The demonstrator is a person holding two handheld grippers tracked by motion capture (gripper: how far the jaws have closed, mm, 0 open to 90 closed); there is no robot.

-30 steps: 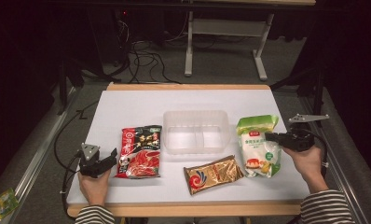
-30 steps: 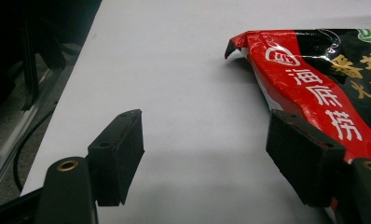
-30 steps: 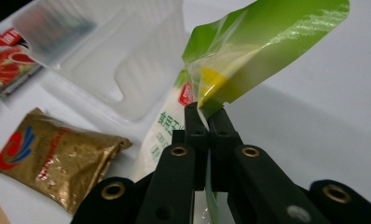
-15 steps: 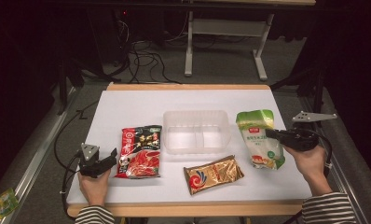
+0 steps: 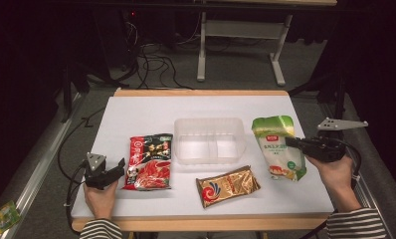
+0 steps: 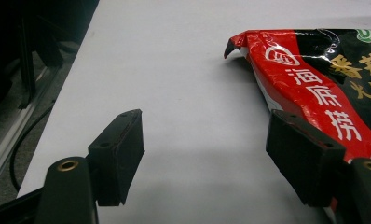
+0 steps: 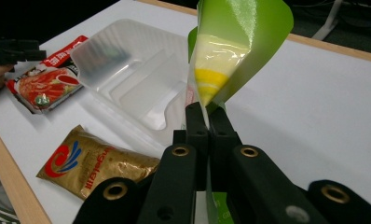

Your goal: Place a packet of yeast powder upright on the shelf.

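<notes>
green bag pinched at the right, red bag beside the idle left tongs

the right gripper [image 5: 291,143] has its jaws pressed together on the edge of the green bag [image 5: 277,147]; in the right gripper view the two black jaws meet on the thin film, and the bag [image 7: 230,51] stands up from them. in the high view the bag is at the right side of the white table [image 5: 136,112], just right of the clear tray [image 5: 209,140], its lower end close to the person's right hand [image 5: 335,172].

the left gripper [image 5: 117,167] rests at the table's front left corner, held by the left hand [image 5: 99,196]. its jaws stand wide apart with nothing between them but bare table. the red bag [image 5: 149,162] lies flat just beside it; in the left gripper view the bag [image 6: 314,93] runs along behind the jaw at the right of that view, and whether they touch cannot be told.

a gold pack [image 5: 228,185] lies flat in front of the tray, between the two bags. the tray has two compartments.
</notes>
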